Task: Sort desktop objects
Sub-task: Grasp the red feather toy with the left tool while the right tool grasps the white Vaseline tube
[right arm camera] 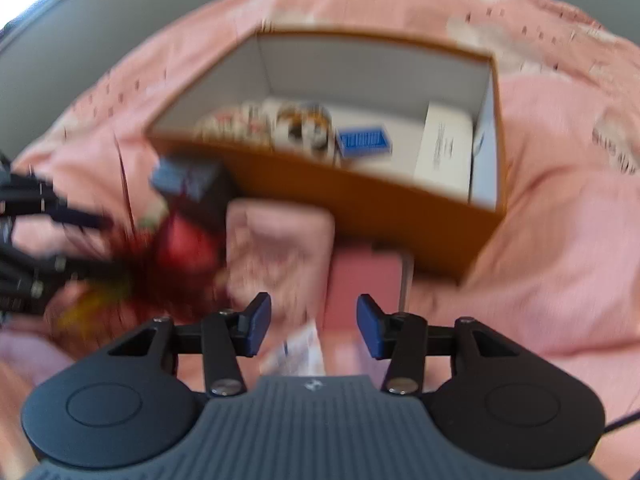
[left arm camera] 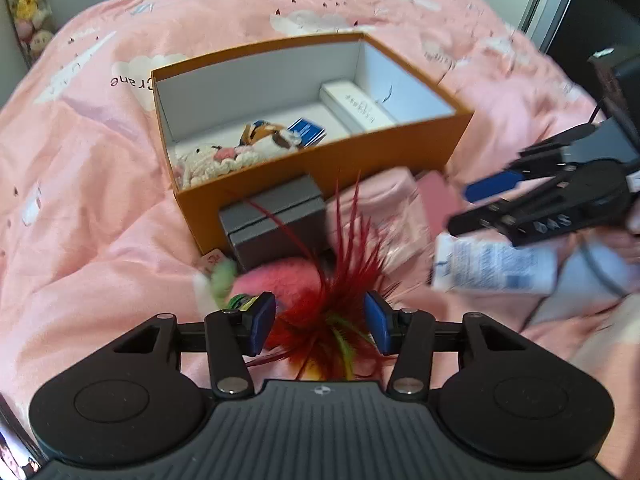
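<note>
My left gripper [left arm camera: 321, 322] hangs over a red feather toy [left arm camera: 340, 280]. The feathers stand between its blue pads [left arm camera: 262, 322] with gaps on both sides, so it is open. A pink fuzzy ball [left arm camera: 280, 276] lies just beyond. My right gripper [right arm camera: 313, 326] is open above a white tube with blue print [right arm camera: 298, 350]; in the left wrist view the right gripper [left arm camera: 460, 209] hovers over the same tube [left arm camera: 492, 268]. The orange box [left arm camera: 360, 160] with a white inside holds a crochet toy [left arm camera: 208, 160], a small plush [left arm camera: 272, 140], a blue card [left arm camera: 306, 131] and a white case [left arm camera: 356, 106].
A grey box [left arm camera: 276, 220], a pink packet [left arm camera: 384, 208] and a pink flat card [right arm camera: 364, 280] lie against the orange box's near wall. Everything rests on a rumpled pink bedspread [left arm camera: 100, 200]. Soft toys [left arm camera: 30, 4] stand at the far left, and dark furniture [left arm camera: 600, 12] at the far right.
</note>
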{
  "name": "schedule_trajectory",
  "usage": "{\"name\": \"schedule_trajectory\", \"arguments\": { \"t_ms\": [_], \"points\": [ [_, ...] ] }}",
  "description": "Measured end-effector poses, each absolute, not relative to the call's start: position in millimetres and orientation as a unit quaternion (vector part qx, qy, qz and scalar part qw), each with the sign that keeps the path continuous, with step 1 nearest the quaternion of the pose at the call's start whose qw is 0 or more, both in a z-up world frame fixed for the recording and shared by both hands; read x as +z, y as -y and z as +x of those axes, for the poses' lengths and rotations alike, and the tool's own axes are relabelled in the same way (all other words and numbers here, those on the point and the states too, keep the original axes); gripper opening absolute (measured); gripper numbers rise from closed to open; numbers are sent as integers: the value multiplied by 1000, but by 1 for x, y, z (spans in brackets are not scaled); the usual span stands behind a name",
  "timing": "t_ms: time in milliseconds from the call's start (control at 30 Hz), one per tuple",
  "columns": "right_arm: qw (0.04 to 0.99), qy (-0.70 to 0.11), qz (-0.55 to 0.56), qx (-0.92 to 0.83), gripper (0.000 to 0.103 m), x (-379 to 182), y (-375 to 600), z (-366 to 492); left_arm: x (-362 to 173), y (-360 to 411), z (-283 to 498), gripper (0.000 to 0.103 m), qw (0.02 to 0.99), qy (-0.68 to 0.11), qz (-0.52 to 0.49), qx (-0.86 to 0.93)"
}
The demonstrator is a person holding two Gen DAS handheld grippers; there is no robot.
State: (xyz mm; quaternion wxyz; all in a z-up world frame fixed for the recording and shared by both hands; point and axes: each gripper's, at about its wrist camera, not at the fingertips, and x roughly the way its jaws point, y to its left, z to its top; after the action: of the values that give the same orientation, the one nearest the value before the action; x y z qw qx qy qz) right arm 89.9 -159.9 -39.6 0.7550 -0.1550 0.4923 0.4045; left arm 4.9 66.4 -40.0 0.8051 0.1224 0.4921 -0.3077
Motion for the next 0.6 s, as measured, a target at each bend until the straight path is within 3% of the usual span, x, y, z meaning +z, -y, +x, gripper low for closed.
{"name": "schedule_trajectory", "arguments": {
  "t_ms": [367, 433, 467, 600],
  "points": [
    [711, -549, -160, 410, 49, -70, 157, 96, -57, -61, 10, 55, 806, -505, 114, -287],
    [702, -555, -168, 413, 45, -76, 152, 96, -60, -61, 12, 49, 806, -509, 106, -283],
    [700, -557, -171, 414, 40, -78, 150, 96, -61, -62, 13, 42, 805, -512, 102, -281],
    [702, -547, -171, 423, 22, -73, 150, 92, -63, -68, 17, 30, 809, -517, 78, -270]
  ]
}}
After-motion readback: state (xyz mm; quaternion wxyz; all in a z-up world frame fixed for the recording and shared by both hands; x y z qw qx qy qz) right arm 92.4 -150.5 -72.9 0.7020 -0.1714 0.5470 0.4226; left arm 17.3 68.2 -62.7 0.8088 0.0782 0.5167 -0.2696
